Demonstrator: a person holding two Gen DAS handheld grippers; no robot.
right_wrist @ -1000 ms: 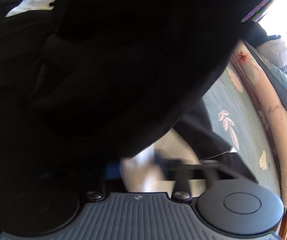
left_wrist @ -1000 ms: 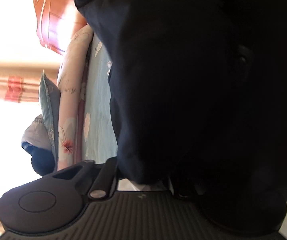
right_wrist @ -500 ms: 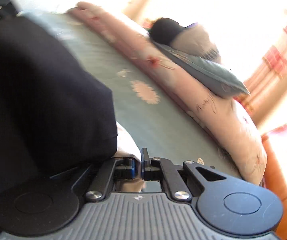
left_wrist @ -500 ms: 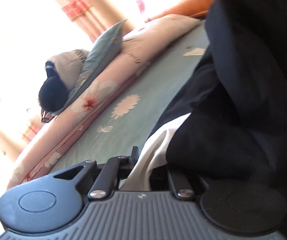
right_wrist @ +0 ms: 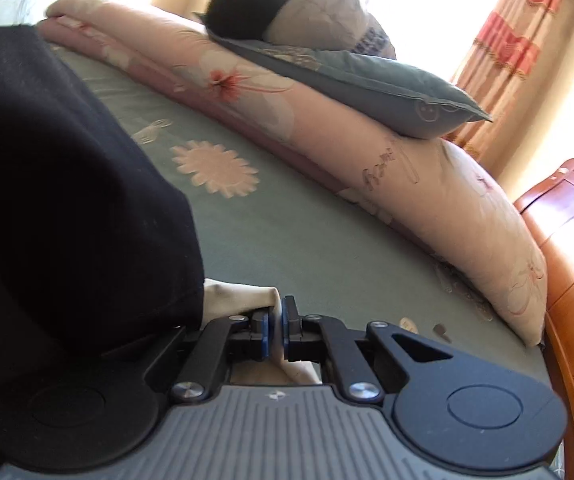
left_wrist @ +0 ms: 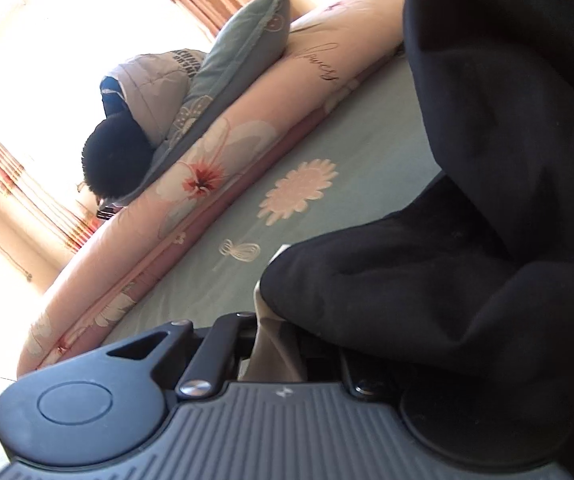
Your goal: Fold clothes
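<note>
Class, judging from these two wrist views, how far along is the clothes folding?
Done: nothing visibly folded; the black garment with pale lining drapes in loose bunches over the green flowered bedsheet. In hand: the right gripper pinches its pale lining; the left gripper, jaws just opening, has pale cloth between them. Left: spreading it flat and every fold.

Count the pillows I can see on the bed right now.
1: a grey-green pillow lying on the rolled floral quilt along the bed's far side, beside a padded jacket. The black garment may hide others.
</note>
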